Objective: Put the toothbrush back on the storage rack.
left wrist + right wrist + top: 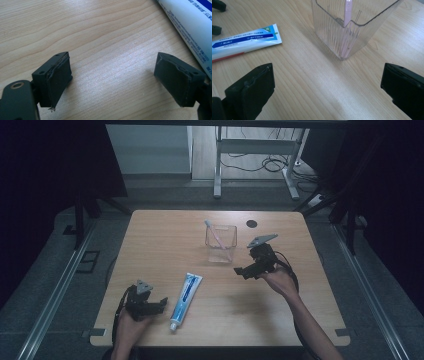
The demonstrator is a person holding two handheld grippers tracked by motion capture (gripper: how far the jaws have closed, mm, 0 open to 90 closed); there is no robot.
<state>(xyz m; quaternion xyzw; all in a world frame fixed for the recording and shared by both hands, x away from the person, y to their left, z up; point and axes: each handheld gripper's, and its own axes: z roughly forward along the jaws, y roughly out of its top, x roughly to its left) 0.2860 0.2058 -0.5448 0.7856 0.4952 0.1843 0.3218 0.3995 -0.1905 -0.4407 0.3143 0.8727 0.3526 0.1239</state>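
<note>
Two grippers are in our hands, and both have their jaws spread wide with nothing between them. Our left gripper (161,303) sits low near the front edge of the table (150,235), toward the left corner. The toothpaste tube (185,300) lies flat just beside it, with its cap end nearest the front edge. Our right gripper (242,270) hovers past the middle of the table, closer to the right edge. Near it, toward the back edge, stands a clear cup (220,244) with a pink toothbrush (218,239) leaning inside.
</note>
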